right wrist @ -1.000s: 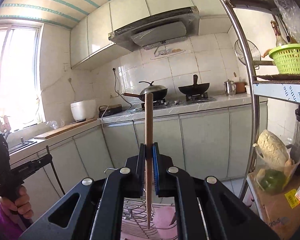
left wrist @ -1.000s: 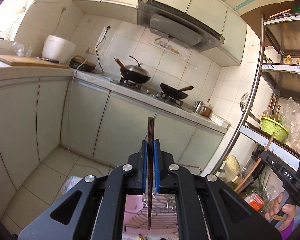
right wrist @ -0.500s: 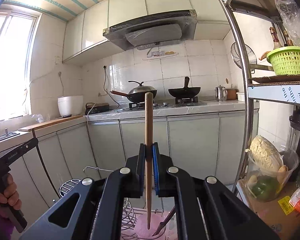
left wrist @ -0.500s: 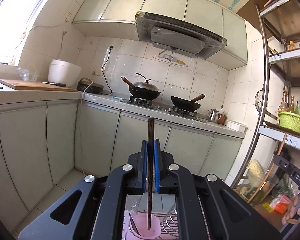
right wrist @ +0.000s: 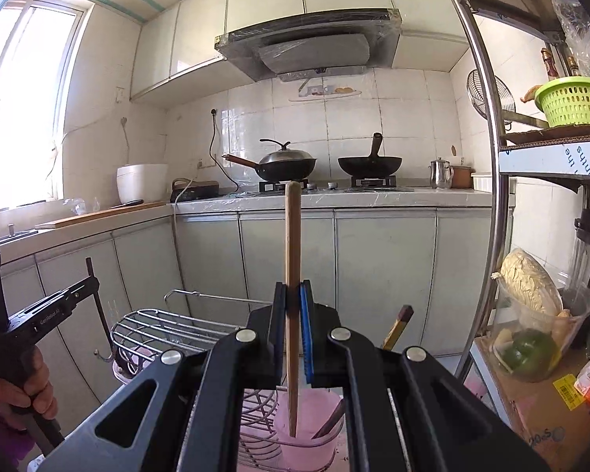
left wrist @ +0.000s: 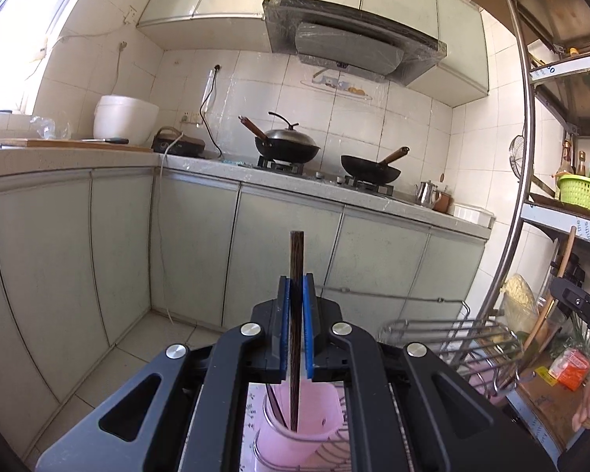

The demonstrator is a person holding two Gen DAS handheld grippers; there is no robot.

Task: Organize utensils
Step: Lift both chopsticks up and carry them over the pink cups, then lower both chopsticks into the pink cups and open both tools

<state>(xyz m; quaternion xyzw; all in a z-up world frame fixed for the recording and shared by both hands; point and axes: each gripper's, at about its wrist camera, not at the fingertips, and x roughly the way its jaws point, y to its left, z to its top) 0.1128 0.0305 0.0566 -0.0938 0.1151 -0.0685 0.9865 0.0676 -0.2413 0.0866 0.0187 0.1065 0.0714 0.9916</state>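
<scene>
My left gripper (left wrist: 295, 287) is shut on a dark brown chopstick (left wrist: 296, 314), held upright. Its lower tip reaches into a pink plastic cup (left wrist: 295, 436) just below, which holds another dark utensil. My right gripper (right wrist: 292, 295) is shut on a light wooden chopstick (right wrist: 292, 259), also upright, with its lower tip over a pink cup (right wrist: 314, 428) that holds a brown-handled utensil (right wrist: 397, 326). The left gripper (right wrist: 39, 322) also shows at the left of the right wrist view.
A wire dish rack (left wrist: 448, 334) surrounds the cups and also shows in the right wrist view (right wrist: 169, 326). Kitchen cabinets (left wrist: 287, 259) and a stove with two woks (left wrist: 287, 145) lie ahead. A metal shelf (right wrist: 487, 196) with a green basket (right wrist: 574, 98) stands at the right.
Both grippers have come lower and tipped forward with their chopsticks. The pink cups and the wire rack now show larger below the fingers, and the chopstick tips reach the cup mouths.
</scene>
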